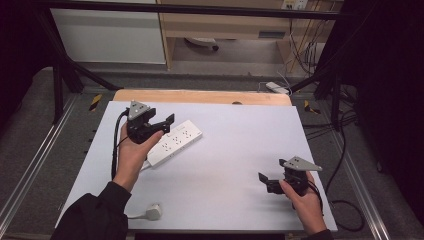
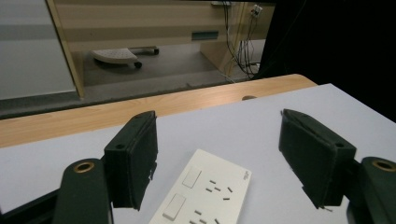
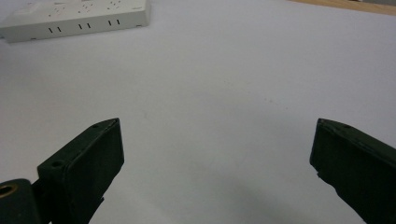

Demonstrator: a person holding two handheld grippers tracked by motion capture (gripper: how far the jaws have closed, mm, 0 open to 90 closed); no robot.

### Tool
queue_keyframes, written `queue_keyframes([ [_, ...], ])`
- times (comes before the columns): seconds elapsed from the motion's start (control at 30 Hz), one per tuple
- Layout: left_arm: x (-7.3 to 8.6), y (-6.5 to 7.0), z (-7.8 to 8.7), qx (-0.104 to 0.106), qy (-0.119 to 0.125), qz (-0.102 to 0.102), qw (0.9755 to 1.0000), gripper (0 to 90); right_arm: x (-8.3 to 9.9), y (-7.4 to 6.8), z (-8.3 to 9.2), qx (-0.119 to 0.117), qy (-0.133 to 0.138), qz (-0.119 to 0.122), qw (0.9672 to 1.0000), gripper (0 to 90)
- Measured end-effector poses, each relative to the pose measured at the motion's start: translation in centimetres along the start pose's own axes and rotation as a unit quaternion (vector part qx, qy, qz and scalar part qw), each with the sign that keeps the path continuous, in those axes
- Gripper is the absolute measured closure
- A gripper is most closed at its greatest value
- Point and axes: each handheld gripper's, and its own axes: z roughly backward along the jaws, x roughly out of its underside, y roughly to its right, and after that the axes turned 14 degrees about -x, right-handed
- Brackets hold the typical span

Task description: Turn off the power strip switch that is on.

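your left gripper (image 1: 159, 126) sits over the near-left end of the power strip (image 1: 176, 142), and in the high view your hand and the gripper body cover that end, so you cannot tell there whether a pad touches the casing. the left gripper view settles it: both black jaws stand spread, one to each side of the strip (image 2: 205, 191), which lies low between them with clear table showing at either side; no pad presses on it. that view cuts the strip off at the bottom edge, showing two rocker switches and a few slot groups. the strip is a flat, white, hard plastic bar with rounded corners, lying at a slant on the left half of the matte white table (image 1: 240, 150). its cord is mostly hidden under your left forearm; a white plug (image 1: 152, 212) lies near the front edge by your sleeve. your right gripper (image 1: 266, 182) rests at the right front of the table, well apart from the strip. in the right gripper view its jaws stand wide apart over bare surface, with the strip (image 3: 77, 18) far off at the top left, its upper part cropped. a wooden strip (image 1: 200, 96) borders the table's far edge.
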Motion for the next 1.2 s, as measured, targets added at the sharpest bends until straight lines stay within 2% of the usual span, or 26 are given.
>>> queue_keyframes([
  [0.17, 0.1, 0.2, -1.4, -0.011, -0.004, 0.002, 0.9999, 32.7, 0.0, 0.0, 0.0, -0.001, 0.000, 0.000, 1.0000, 3.2],
  [0.3, 0.3, 0.2, -2.5, -0.011, 0.002, 0.014, 0.9998, 33.7, -0.1, -0.1, 0.0, -0.001, 0.001, 0.000, 1.0000, 3.2],
  [0.6, 0.4, 0.1, -4.4, -0.034, 0.006, 0.013, 0.9993, 38.4, -0.1, 0.0, 0.0, 0.000, 0.001, 0.002, 1.0000, 3.3],
  [0.67, 0.4, 0.0, -4.7, -0.031, 0.006, 0.016, 0.9994, 44.7, -0.1, 0.0, 0.0, 0.000, 0.000, 0.002, 1.0000, 3.3],
  [0.73, 0.5, 0.0, -5.0, -0.029, 0.000, 0.020, 0.9994, 45.8, -0.1, 0.0, 0.0, 0.000, 0.000, 0.002, 1.0000, 3.3],
  [0.9, 0.9, 0.0, -5.9, -0.032, -0.010, 0.012, 0.9994, 57.9, -0.1, 0.0, 0.0, 0.000, 0.000, 0.003, 1.0000, 3.3],
  [1.2, 1.4, 0.0, -6.8, -0.031, -0.013, 0.006, 0.9994, 70.0, -0.1, 0.0, 0.1, 0.000, 0.000, 0.005, 1.0000, 3.2],
])
